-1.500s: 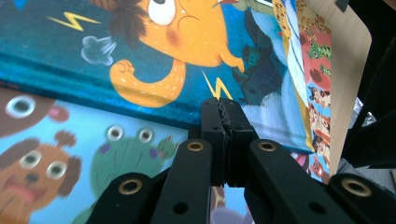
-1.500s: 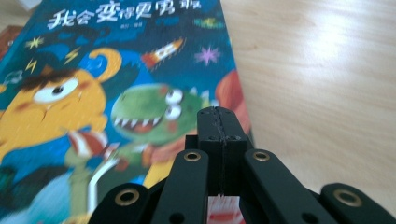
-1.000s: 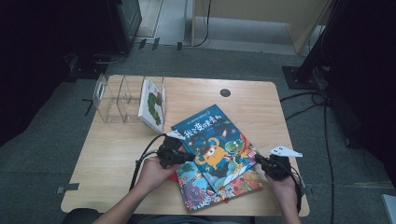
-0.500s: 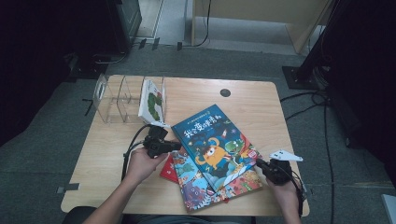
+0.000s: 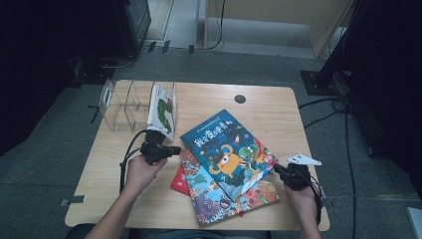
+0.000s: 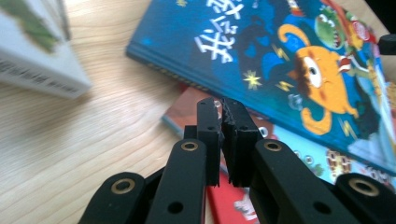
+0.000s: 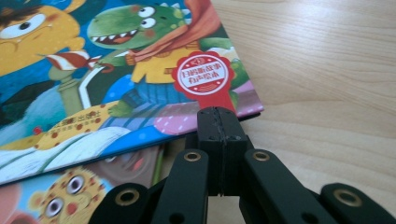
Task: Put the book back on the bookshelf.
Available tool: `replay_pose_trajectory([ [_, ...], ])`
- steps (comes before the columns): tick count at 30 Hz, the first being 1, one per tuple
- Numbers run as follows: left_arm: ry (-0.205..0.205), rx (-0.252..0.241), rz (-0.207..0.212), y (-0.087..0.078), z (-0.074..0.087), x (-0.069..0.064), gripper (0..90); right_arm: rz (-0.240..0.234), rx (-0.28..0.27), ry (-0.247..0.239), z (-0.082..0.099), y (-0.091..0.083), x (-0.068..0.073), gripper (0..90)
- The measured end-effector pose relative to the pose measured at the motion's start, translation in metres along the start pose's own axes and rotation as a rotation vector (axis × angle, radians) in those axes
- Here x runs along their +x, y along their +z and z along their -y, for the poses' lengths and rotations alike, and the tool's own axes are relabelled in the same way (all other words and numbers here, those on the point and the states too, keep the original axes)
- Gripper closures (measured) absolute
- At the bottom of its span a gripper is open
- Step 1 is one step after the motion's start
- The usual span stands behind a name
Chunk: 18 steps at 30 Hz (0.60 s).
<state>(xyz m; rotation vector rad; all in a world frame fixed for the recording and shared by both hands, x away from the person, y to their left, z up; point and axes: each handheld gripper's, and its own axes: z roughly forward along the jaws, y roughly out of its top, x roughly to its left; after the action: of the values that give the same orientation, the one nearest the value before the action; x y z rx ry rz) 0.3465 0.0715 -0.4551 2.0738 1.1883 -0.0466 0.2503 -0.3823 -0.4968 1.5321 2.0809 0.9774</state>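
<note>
Resting on the pale wooden table [image 5: 278, 114], a loose pile of three picture books lies between the two hands: a blue hardcover picture book with an orange monster on its cover [image 5: 226, 149] on top, a busy multicoloured picture book [image 5: 219, 196] beneath it, and a thin red book [image 5: 180, 180] peeking out at the bottom left. Over at the far left stands a clear acrylic book rack [image 5: 122, 104], and one white book with a green caterpillar on its cover [image 5: 163, 110] is upright in its right-hand end, so by my reading one book is filed and three are left to go. The left claw [image 5: 175, 148] hovers just off the blue book's near-left edge, jaws pressed almost together with nothing between them; in the left gripper view [image 6: 223, 135] they sit over the red book's corner. The right claw [image 5: 276, 168] is at the blue book's right corner, jaws fully closed and empty [image 7: 220, 140], tips just beside the cover's edge. No book is lifted yet; the next pick looks like the blue one.
</note>
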Motion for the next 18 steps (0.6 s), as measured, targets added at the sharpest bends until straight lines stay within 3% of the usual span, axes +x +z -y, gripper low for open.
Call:
replay_pose_trajectory([
  [18, -0.059, -0.021, -0.067, -0.013, 0.016, 0.015, 86.4, -0.006, -0.027, 0.038, -0.027, 0.031, -0.02, 90.0],
])
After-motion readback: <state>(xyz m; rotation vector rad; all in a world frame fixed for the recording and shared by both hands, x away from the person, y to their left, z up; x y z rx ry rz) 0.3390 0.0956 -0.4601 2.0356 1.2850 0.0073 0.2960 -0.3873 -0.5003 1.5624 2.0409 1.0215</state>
